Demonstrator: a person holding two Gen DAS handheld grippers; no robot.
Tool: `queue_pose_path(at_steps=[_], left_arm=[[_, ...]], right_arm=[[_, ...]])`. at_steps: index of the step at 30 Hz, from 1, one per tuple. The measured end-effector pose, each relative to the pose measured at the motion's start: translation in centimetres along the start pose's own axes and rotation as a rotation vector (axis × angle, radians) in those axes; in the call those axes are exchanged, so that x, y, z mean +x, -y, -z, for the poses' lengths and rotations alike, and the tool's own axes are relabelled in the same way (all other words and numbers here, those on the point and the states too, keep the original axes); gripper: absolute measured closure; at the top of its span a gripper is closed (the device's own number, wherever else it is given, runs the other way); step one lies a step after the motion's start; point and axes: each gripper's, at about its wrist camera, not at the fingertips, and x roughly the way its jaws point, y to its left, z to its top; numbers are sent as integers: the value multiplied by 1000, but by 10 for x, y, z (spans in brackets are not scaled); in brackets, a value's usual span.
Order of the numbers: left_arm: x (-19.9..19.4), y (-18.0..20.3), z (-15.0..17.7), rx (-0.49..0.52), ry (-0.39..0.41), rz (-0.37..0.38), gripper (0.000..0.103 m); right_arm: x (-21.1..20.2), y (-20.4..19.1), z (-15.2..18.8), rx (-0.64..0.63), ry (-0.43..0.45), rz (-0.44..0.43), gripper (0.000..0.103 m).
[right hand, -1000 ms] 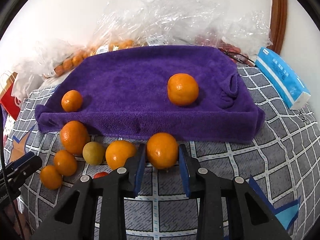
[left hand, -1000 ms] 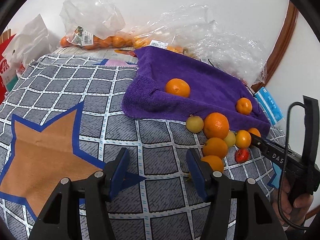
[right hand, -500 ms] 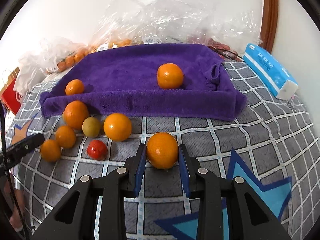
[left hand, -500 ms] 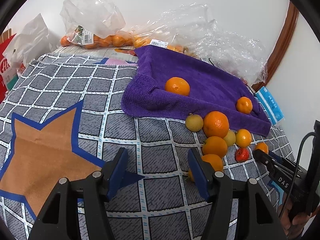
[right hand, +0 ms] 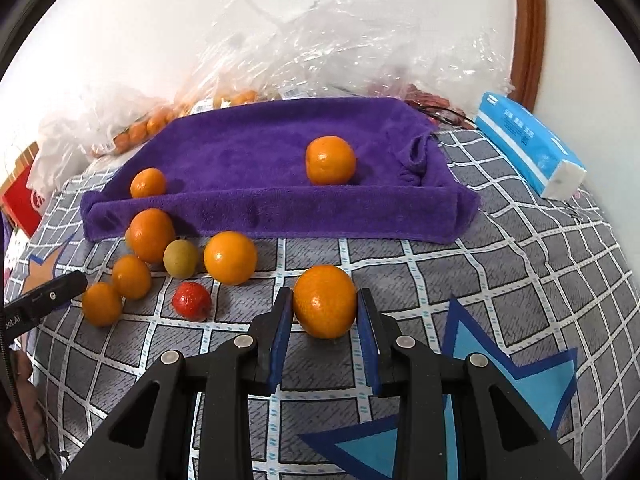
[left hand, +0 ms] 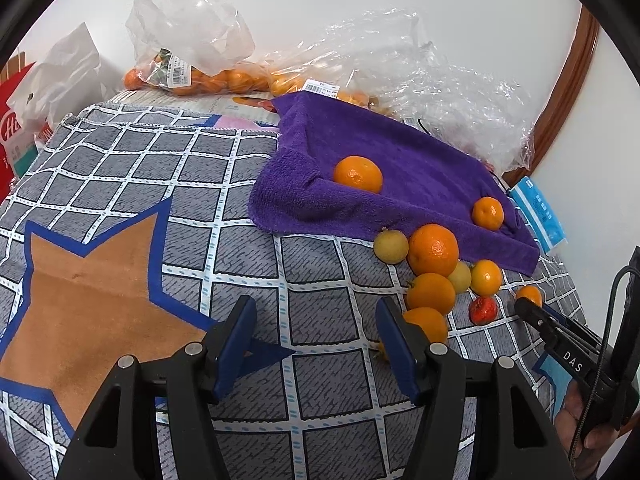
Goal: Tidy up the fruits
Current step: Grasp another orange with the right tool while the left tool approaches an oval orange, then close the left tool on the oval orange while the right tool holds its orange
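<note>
My right gripper (right hand: 324, 320) is shut on an orange (right hand: 325, 301) and holds it over the checked cloth, in front of the purple towel (right hand: 260, 152). Two oranges (right hand: 330, 160) (right hand: 147, 182) lie on the towel. Several oranges (right hand: 230, 257), a yellow-green fruit (right hand: 181, 258) and a small red fruit (right hand: 191, 300) lie loose on the cloth by the towel's front left edge. My left gripper (left hand: 316, 340) is open and empty above the cloth, left of the loose fruit (left hand: 433, 249). The right gripper's tip (left hand: 528, 308) shows at the right of the left wrist view.
Clear plastic bags (left hand: 188, 36) with more oranges lie behind the towel against the wall. A blue tissue pack (right hand: 528, 148) lies at the right. A red box (left hand: 12, 136) stands at the far left. The checked cloth (left hand: 120, 184) has a brown star.
My right gripper has pulled back from the towel with the orange in it, so the loose fruit now lies farther ahead and to the left. The left gripper has barely moved.
</note>
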Motion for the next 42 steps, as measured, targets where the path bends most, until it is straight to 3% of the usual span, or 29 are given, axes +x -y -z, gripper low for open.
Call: queue_pose_path(at_steps=[18, 21, 29, 34, 38, 42], left_arm=[[-15, 9, 6, 46, 63, 42, 43], [-20, 12, 9, 60, 53, 28, 43], [-22, 37, 13, 126, 7, 76, 43], [-5, 55, 13, 177, -28, 43, 43], [8, 60, 16, 198, -53, 9, 46], [10, 56, 15, 181, -53, -12, 59]], right_arm=[[-10, 3, 1, 30, 38, -16, 71], [-11, 0, 2, 12, 41, -13, 71], [-14, 7, 4, 32, 40, -9, 71], [-17, 13, 6, 45, 46, -10, 71], [-17, 19, 6, 71, 46, -19, 71], [-16, 16, 6, 63, 39, -7, 71]])
